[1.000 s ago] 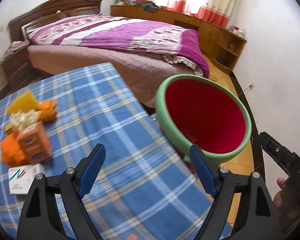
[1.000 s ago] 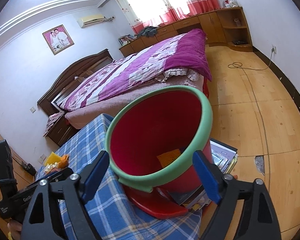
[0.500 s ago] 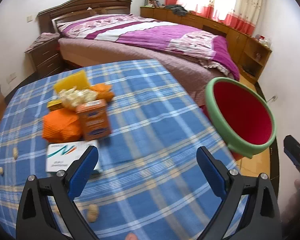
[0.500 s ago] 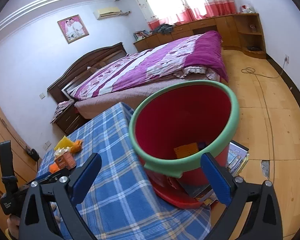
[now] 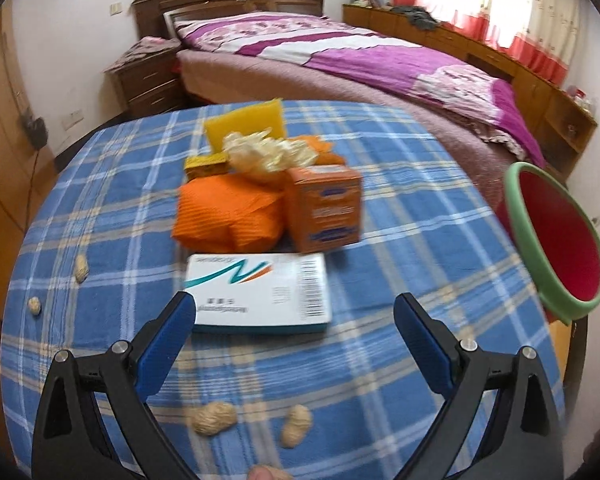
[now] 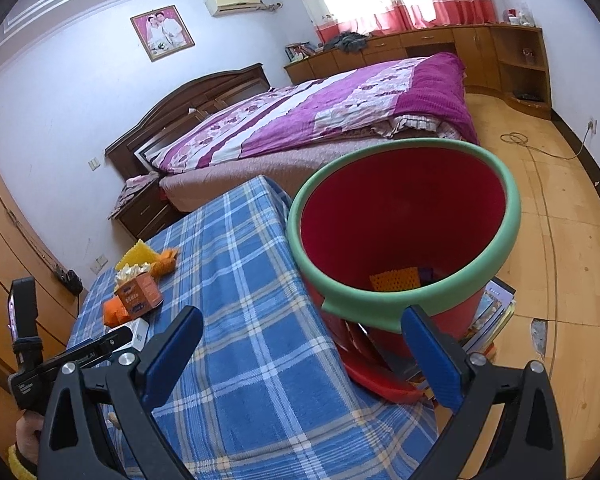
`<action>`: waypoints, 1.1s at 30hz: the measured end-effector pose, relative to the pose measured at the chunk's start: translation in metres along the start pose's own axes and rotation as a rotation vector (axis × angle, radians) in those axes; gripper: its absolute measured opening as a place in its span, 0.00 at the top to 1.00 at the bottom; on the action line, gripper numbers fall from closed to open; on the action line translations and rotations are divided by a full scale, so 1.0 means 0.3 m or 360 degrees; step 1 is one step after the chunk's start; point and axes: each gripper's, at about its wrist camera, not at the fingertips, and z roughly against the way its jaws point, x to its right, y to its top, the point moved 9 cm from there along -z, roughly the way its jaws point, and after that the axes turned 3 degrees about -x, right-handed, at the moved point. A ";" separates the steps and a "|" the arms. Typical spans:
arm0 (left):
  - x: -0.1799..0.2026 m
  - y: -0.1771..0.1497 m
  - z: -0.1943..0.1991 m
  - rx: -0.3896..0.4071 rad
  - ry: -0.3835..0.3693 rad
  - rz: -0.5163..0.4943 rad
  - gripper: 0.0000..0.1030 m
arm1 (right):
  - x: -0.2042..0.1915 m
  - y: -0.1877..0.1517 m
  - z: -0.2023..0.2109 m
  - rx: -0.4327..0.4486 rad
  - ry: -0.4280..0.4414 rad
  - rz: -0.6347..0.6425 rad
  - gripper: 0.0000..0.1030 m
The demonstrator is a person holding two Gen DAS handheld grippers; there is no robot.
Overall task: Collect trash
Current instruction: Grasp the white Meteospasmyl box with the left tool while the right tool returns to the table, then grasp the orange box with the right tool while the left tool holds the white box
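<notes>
A pile of trash lies on the blue plaid table [image 5: 400,216]: a flat white box [image 5: 260,294], an orange carton [image 5: 326,208], an orange wrapper [image 5: 228,214], crumpled pale paper [image 5: 268,154] and a yellow sponge [image 5: 244,124]. My left gripper [image 5: 294,316] hangs open just in front of the white box, with nothing between its fingers. The red bin [image 6: 404,236] with a green rim stands off the table's right edge, with an orange scrap [image 6: 394,278] inside. My right gripper [image 6: 300,328] is open in front of the bin, holding nothing.
Several peanut shells [image 5: 214,418] lie scattered on the table near its front and left. A bed [image 5: 360,56] with a purple cover stands behind the table. Books [image 6: 492,312] and a red lid [image 6: 380,380] lie under the bin on the wooden floor [image 6: 560,280].
My left gripper has swung left from the bin toward the trash pile, and the white box now lies right before it. Both grippers have opened slightly wider. The right gripper has drawn back from the bin.
</notes>
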 end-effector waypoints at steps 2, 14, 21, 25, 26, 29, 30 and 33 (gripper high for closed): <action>-0.017 -0.006 -0.020 -0.0018 0.0020 0.0011 0.05 | -0.004 -0.004 -0.009 -0.0015 -0.0002 0.0002 0.02; -0.095 -0.037 -0.127 -0.0130 0.0072 0.0069 0.05 | -0.033 -0.026 -0.058 -0.0091 -0.0001 0.0029 0.02; -0.098 -0.036 -0.128 -0.0124 0.0062 0.0062 0.10 | -0.070 -0.040 -0.091 -0.0138 0.0004 0.0062 0.02; -0.104 -0.035 -0.117 -0.0107 0.0015 0.0073 0.12 | -0.095 -0.046 -0.102 -0.0153 0.0005 0.0093 0.02; -0.105 -0.035 -0.111 -0.0103 -0.0019 0.0087 0.12 | -0.102 -0.045 -0.106 -0.0157 0.0007 0.0100 0.02; -0.117 -0.027 -0.090 -0.0076 -0.0046 0.0107 0.13 | -0.134 -0.044 -0.120 -0.0172 0.0017 0.0133 0.02; -0.127 -0.023 -0.080 -0.0059 -0.0046 0.0110 0.13 | -0.148 -0.043 -0.125 -0.0177 0.0022 0.0150 0.02; -0.162 -0.007 -0.046 -0.0004 -0.0029 0.0130 0.13 | -0.198 -0.041 -0.141 -0.0189 0.0038 0.0199 0.02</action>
